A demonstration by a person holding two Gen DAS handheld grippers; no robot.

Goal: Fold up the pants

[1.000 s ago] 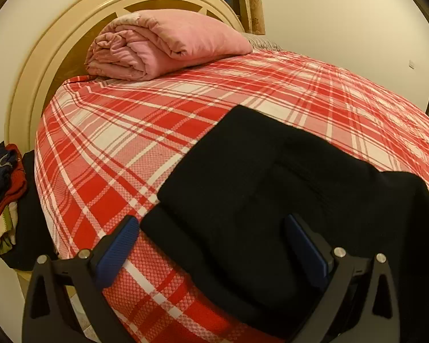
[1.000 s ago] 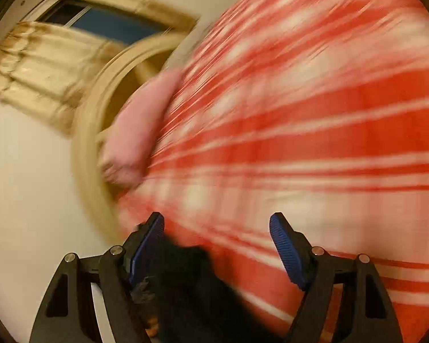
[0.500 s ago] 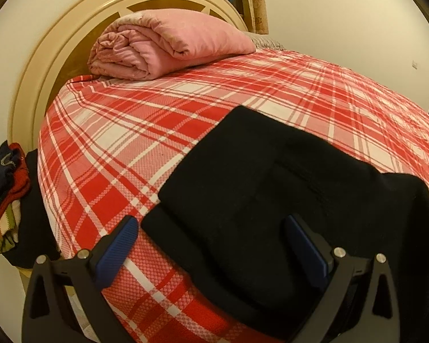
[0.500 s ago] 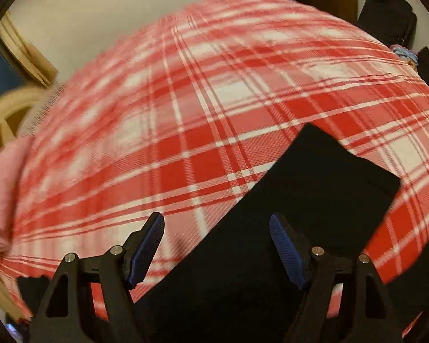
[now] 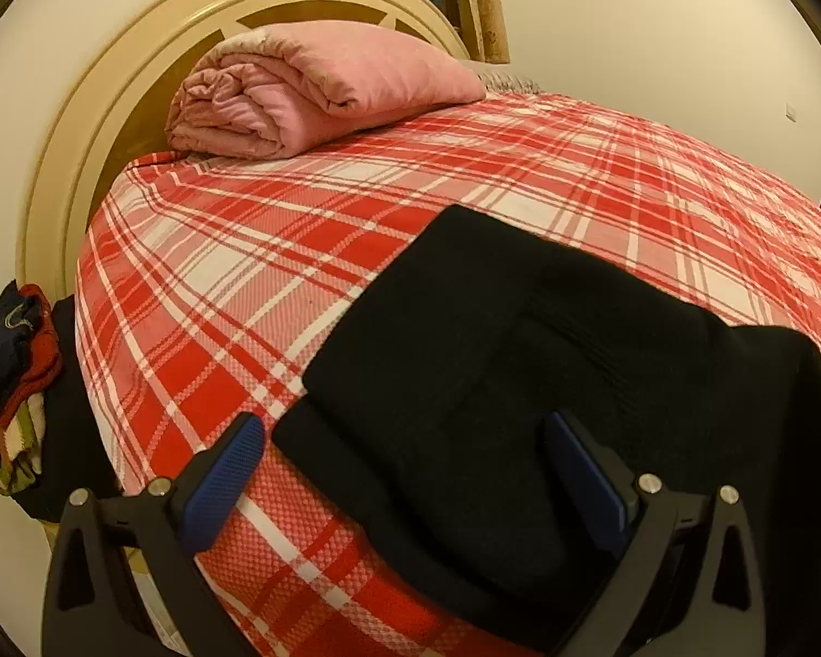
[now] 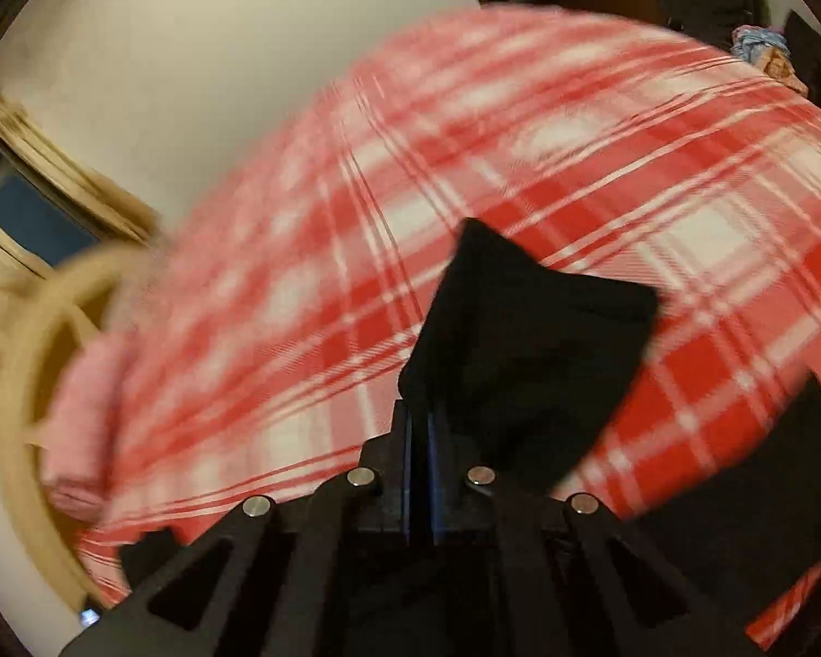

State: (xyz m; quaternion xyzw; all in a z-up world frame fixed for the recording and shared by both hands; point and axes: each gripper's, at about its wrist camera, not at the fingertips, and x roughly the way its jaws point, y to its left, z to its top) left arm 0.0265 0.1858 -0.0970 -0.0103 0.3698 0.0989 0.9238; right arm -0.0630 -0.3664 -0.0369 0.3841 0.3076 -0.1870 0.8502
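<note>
Black pants (image 5: 520, 361): plain dark knit, partly folded, lying flat on the bed near its front edge, layers stacked, one squared corner pointing toward the headboard. Right wrist view: one end of the pants (image 6: 525, 339) is lifted off the bed, bunched into a peaked, hanging flap.

Warm, yellowish indoor light, moderately dim, tints both views; its source lies outside my pictures. My left wrist view is sharp: the weave of the plaid bedspread (image 5: 235, 295) reads clearly, while the black pants (image 5: 520, 361) lose almost all fold detail in darkness. My right wrist view is smeared by motion blur, the plaid stripes streaking and the headboard (image 6: 33, 361) softened. Both fisheye views bend straight lines strongly toward the rim, with a black vignette in the corners. No glare; shadows soft.
</note>
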